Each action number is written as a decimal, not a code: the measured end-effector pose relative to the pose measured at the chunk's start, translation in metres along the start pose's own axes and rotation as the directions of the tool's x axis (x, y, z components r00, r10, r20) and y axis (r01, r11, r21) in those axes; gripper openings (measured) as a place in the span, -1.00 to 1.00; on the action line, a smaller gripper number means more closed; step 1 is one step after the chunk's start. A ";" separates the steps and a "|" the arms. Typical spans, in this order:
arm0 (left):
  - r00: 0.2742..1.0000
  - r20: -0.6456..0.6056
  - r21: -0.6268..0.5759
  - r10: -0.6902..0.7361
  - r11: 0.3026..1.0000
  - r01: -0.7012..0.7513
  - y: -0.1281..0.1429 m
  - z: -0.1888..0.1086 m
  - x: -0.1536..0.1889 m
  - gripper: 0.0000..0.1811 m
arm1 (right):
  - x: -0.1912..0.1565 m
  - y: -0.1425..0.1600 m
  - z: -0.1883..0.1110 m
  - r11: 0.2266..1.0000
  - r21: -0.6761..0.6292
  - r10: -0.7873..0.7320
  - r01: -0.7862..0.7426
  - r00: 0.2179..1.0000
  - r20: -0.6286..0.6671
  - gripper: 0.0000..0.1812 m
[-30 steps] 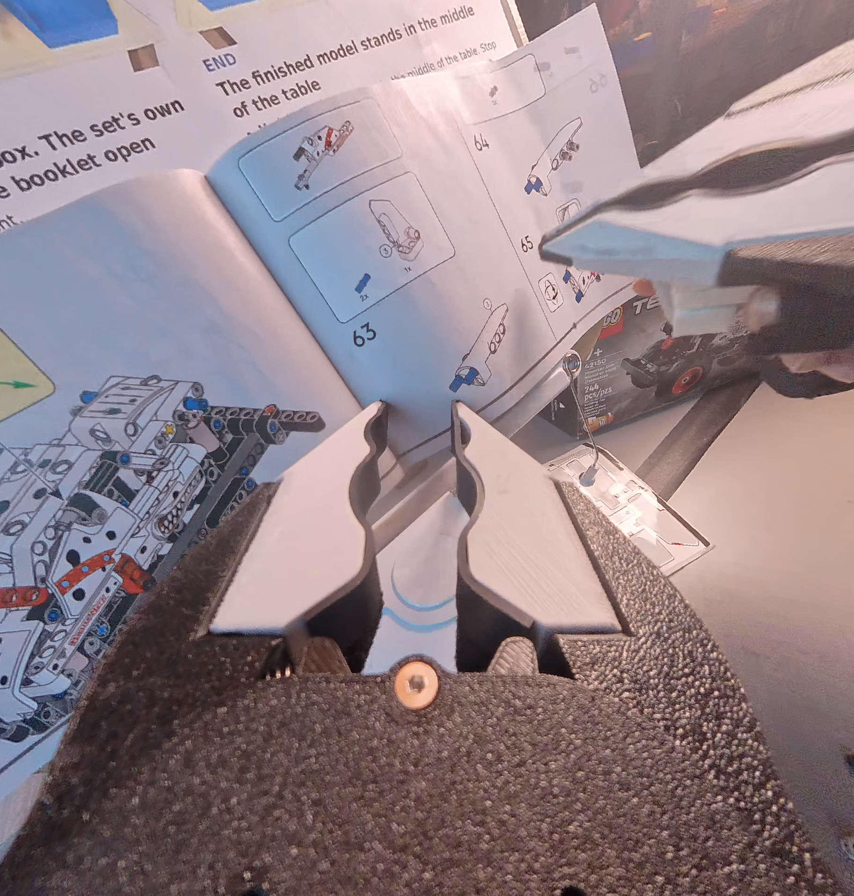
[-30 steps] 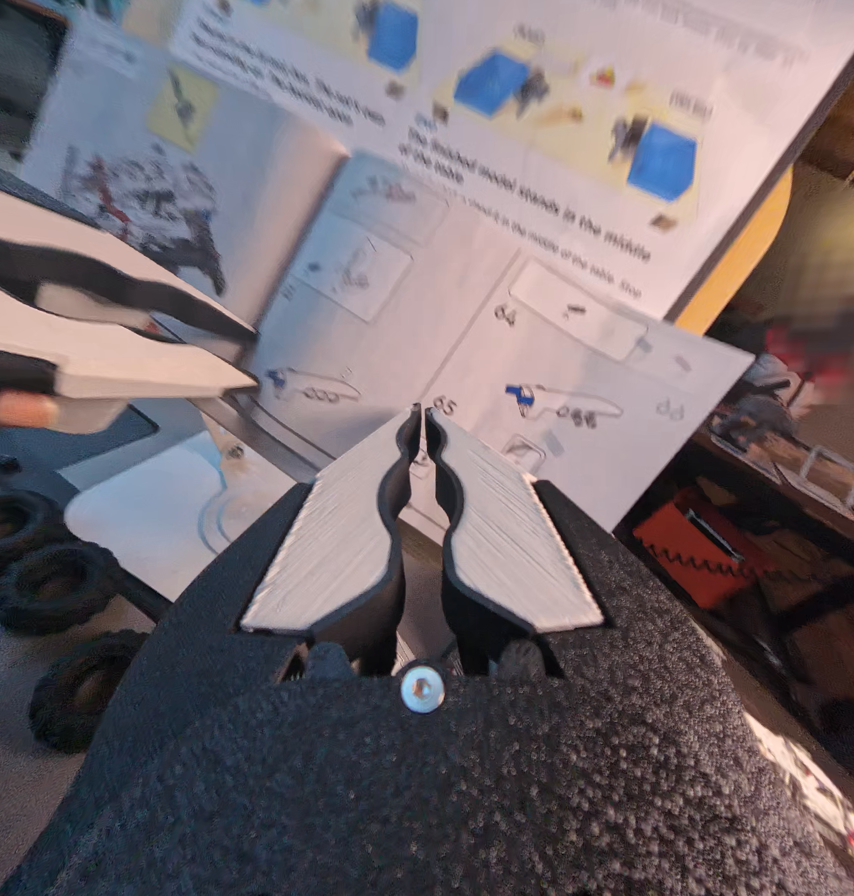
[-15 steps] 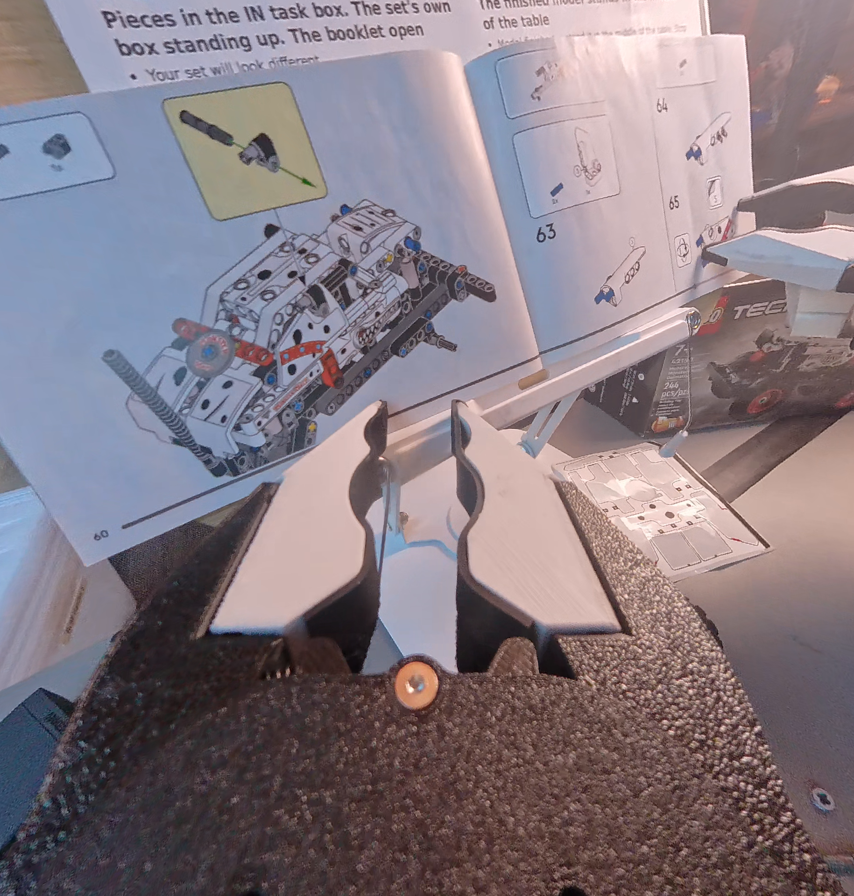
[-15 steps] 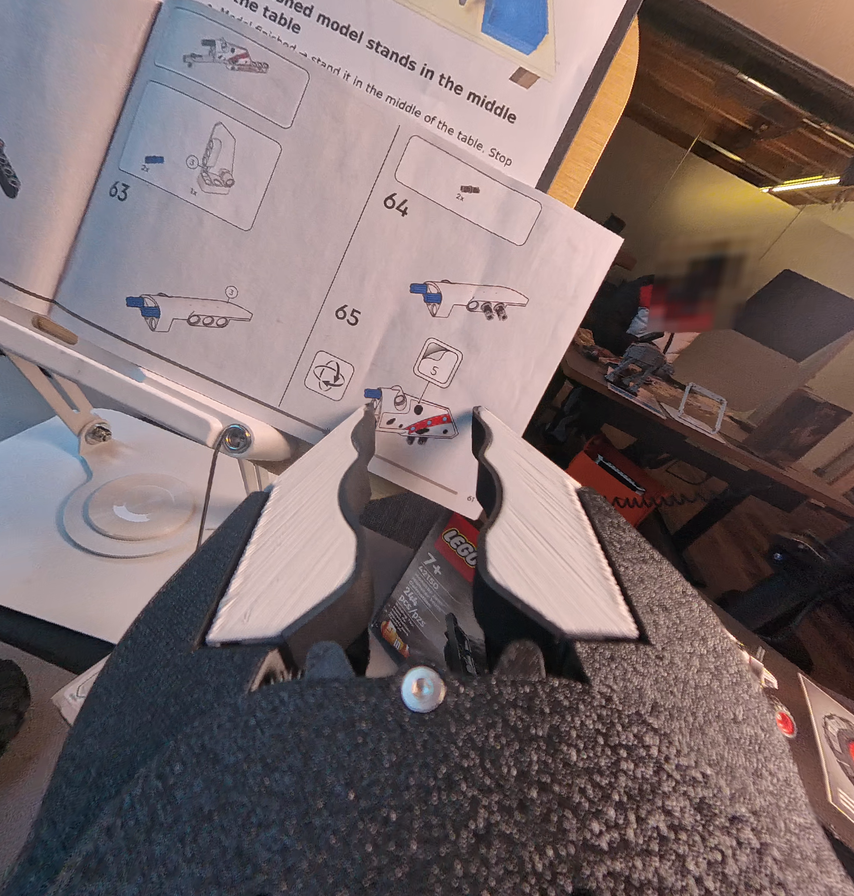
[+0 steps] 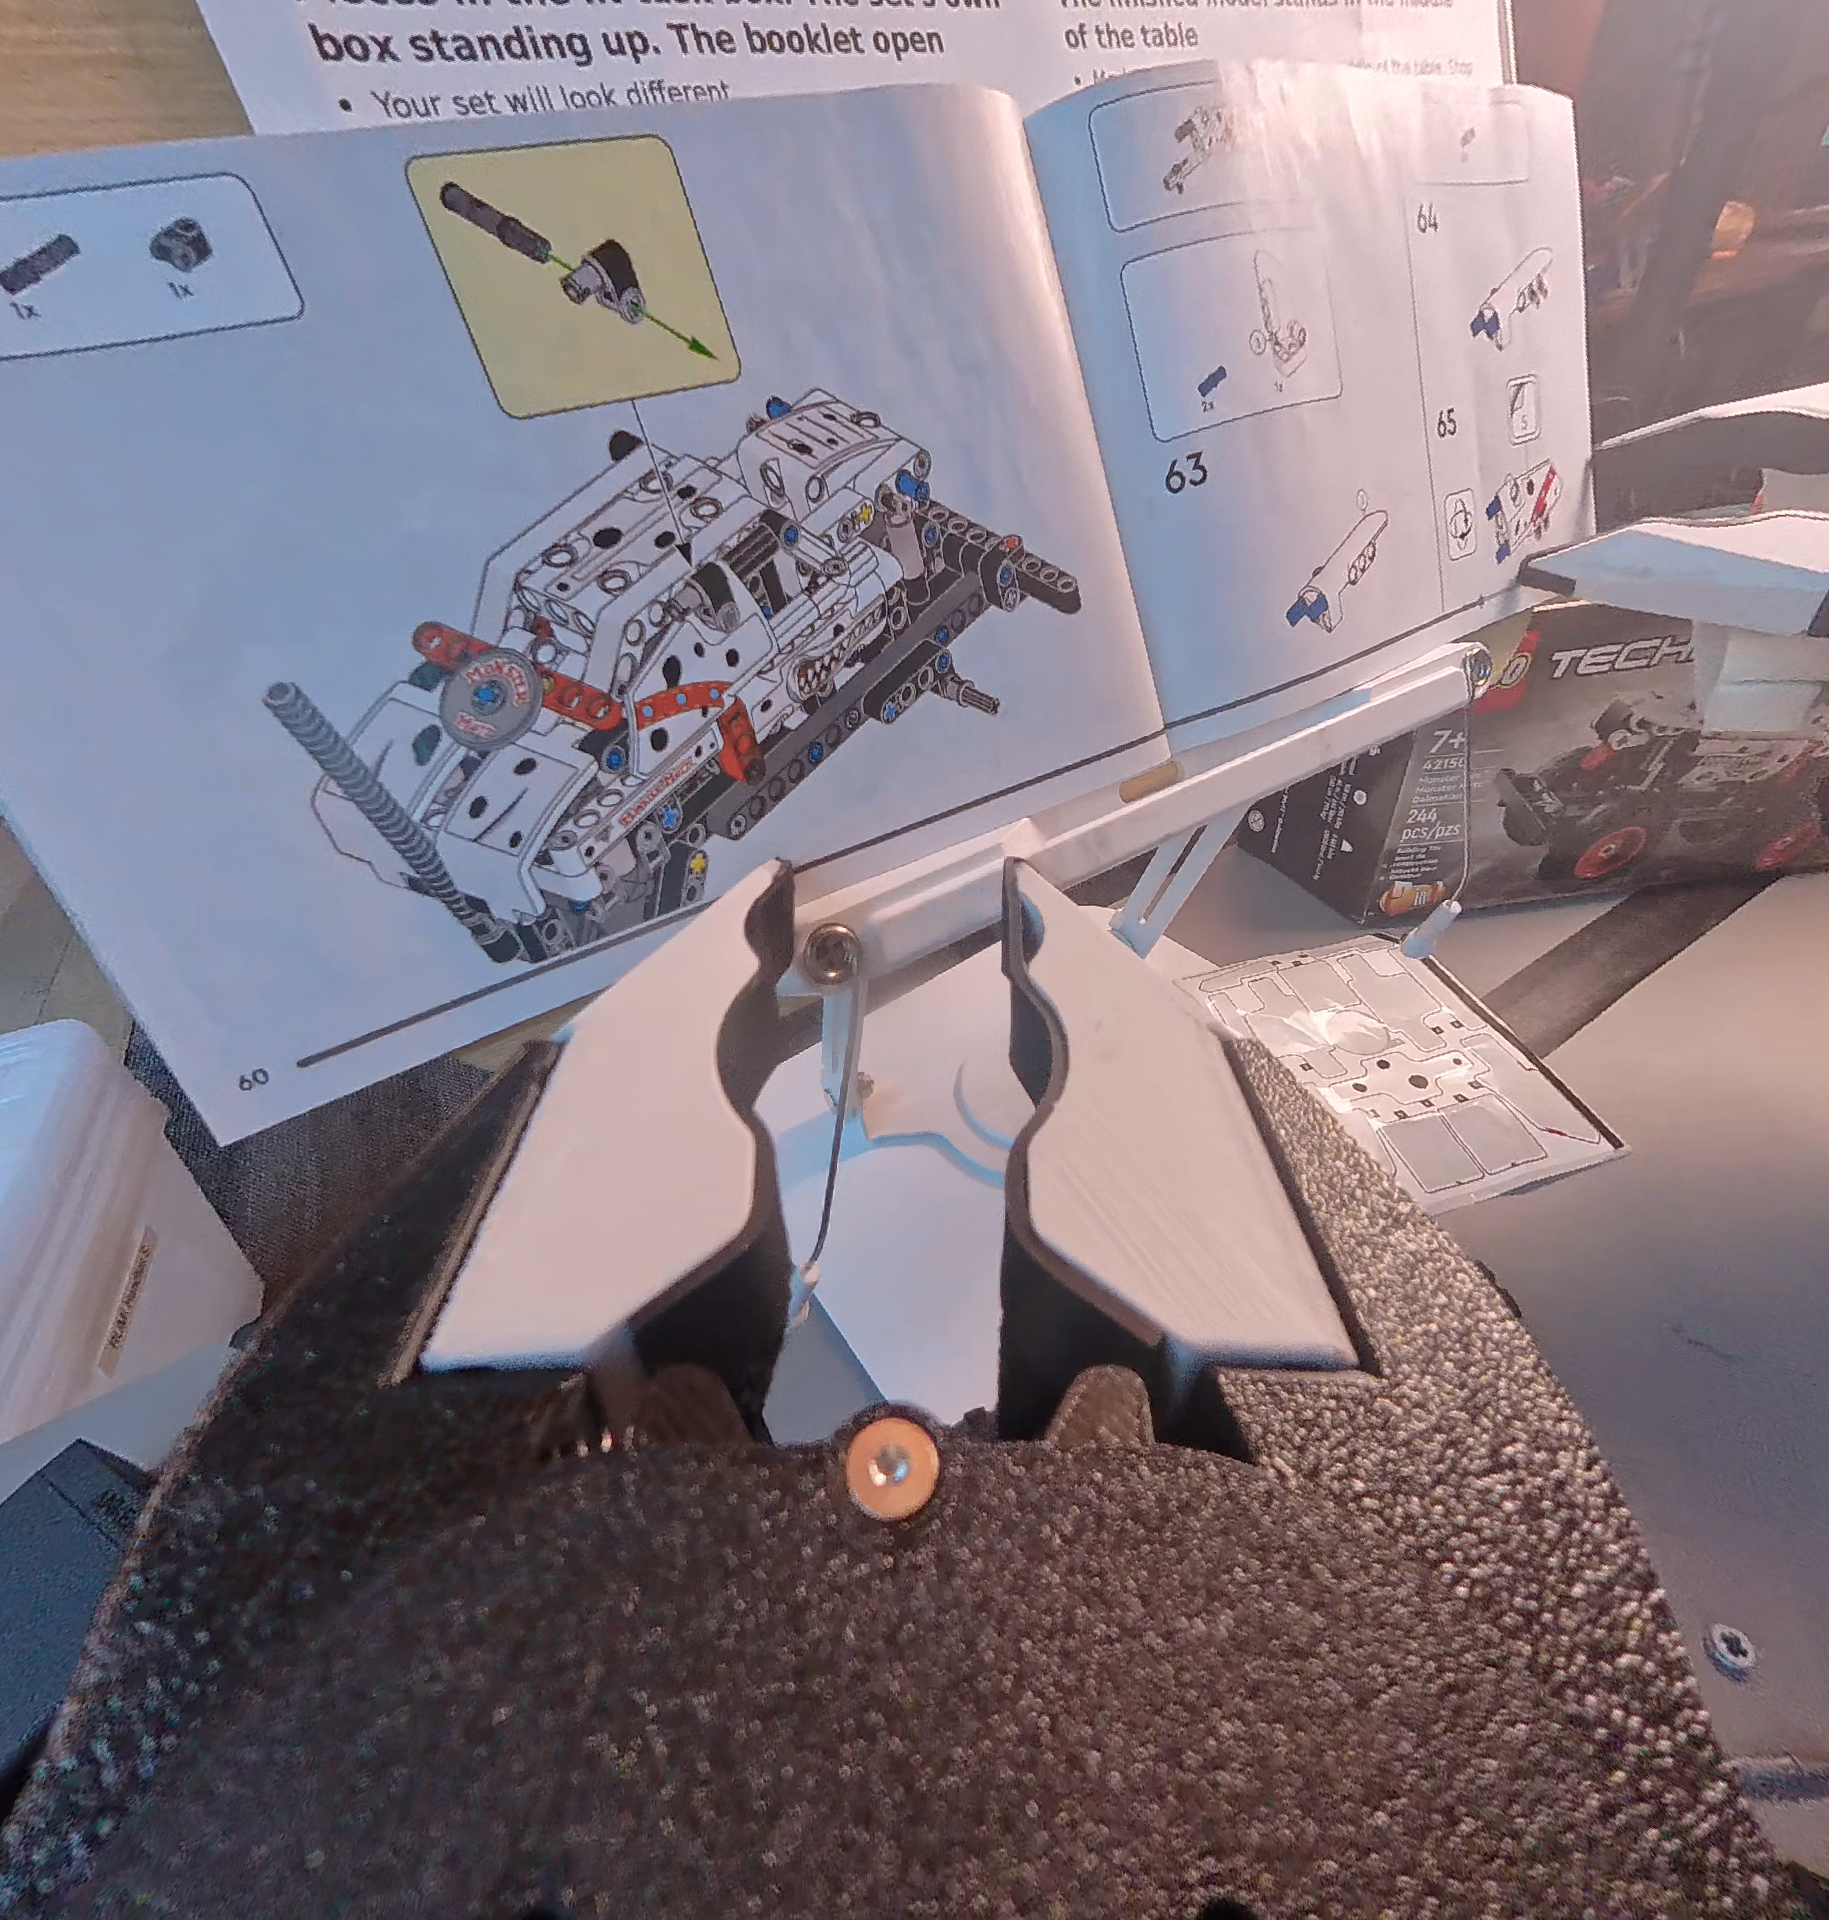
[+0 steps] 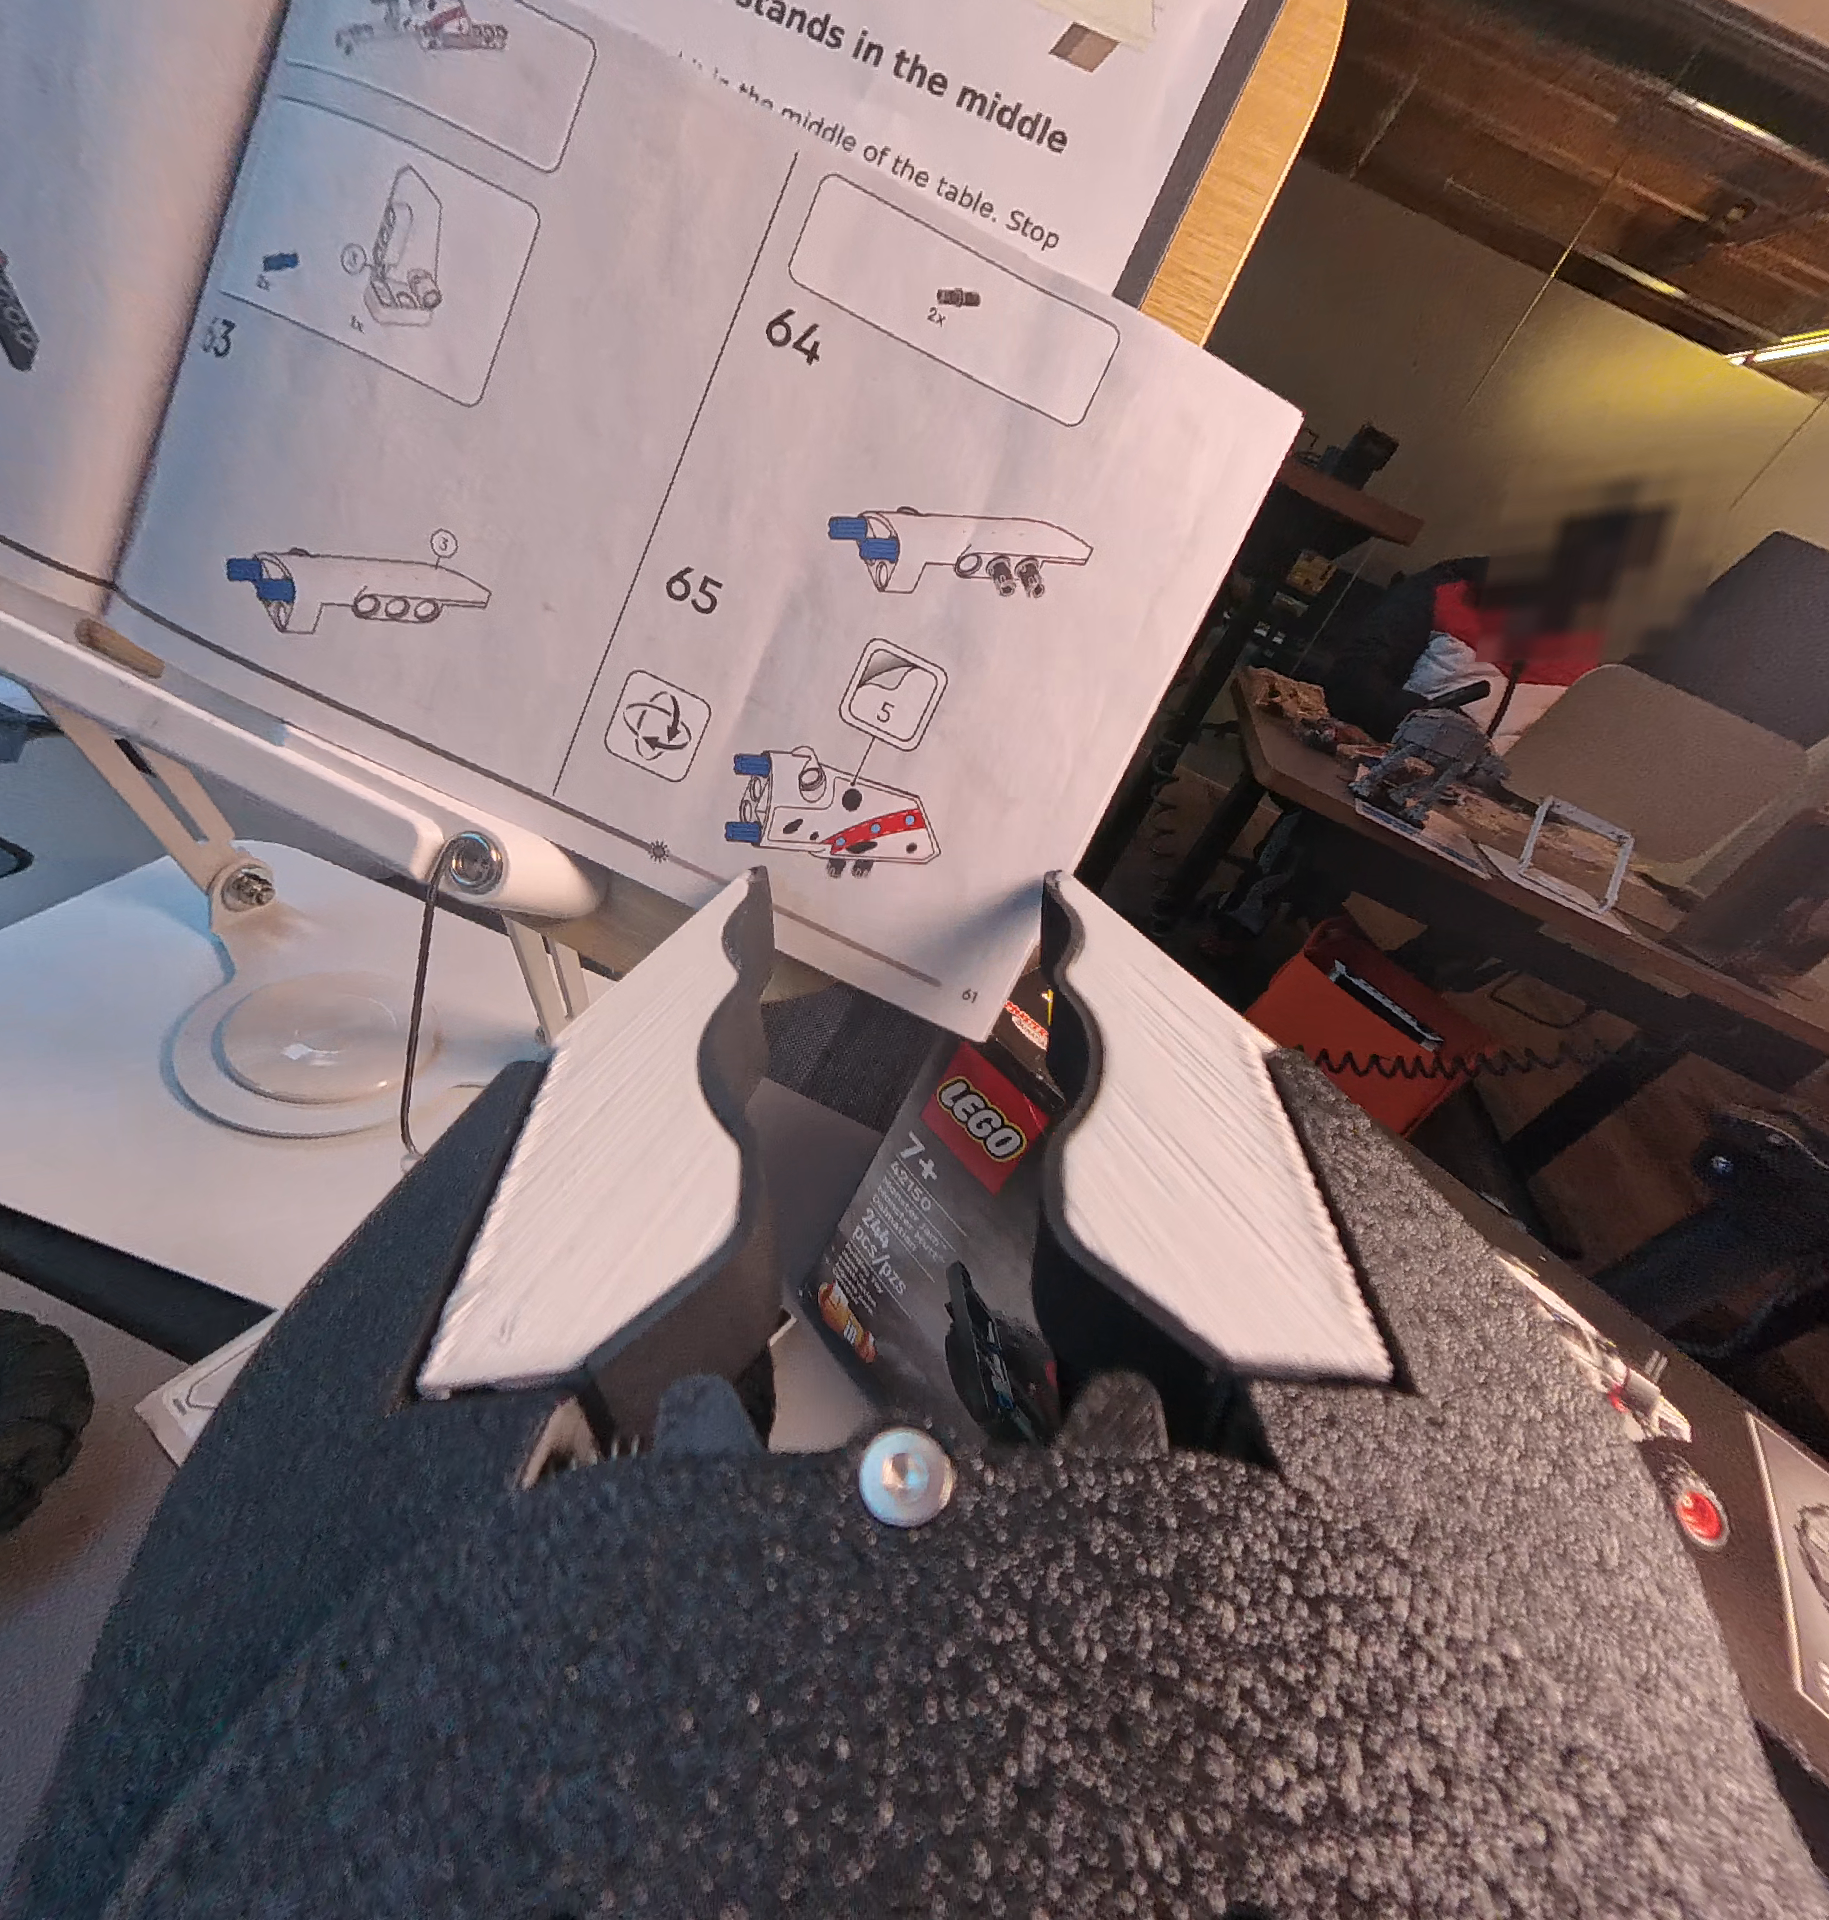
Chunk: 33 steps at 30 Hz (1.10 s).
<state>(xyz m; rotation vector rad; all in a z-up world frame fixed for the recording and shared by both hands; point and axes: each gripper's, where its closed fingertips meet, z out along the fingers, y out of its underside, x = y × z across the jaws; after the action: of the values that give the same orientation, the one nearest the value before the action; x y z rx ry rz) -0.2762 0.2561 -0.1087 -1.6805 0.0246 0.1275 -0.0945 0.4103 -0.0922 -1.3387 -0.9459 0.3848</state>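
An open instruction booklet [image 5: 598,540] stands propped on a white book stand [image 5: 1201,774], and everything else sits about it. The left gripper [image 5: 894,904] hovers just in front of the stand's ledge, below the booklet's left page, its jaws parted with nothing between them. The right gripper [image 6: 899,904] hangs before the booklet's lower right corner, jaws set wide and empty; it does not appear to touch the page. Behind and below that corner stands a dark toy-set box [image 6: 951,1216]. A clear sticker sheet [image 5: 1398,1070] lies flat on the table right of the stand's base. Black tyres [image 6: 6,1423] sit left of the stand.
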 end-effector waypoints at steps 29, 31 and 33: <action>0.975 0.222 0.218 -0.026 0.976 -0.024 -0.030 -0.065 -0.055 -0.71 | -0.061 -0.021 -0.286 0.917 0.108 0.361 -0.384 0.914 0.185 -0.62; 0.972 0.226 0.233 -0.069 0.972 0.015 -0.026 -0.063 -0.059 -0.70 | -0.072 -0.013 -0.299 0.904 0.113 0.393 -0.413 0.905 0.162 -0.63; 0.966 0.232 0.251 -0.110 0.967 0.050 -0.022 -0.060 -0.064 -0.67 | -0.086 -0.010 -0.305 0.897 0.136 0.393 -0.420 0.900 0.186 -0.63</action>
<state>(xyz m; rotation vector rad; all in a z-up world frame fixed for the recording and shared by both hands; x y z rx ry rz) -0.3332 0.1952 -0.0739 -1.4081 -0.2066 0.2592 0.0842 0.1486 -0.0968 -1.3573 -0.7312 0.8864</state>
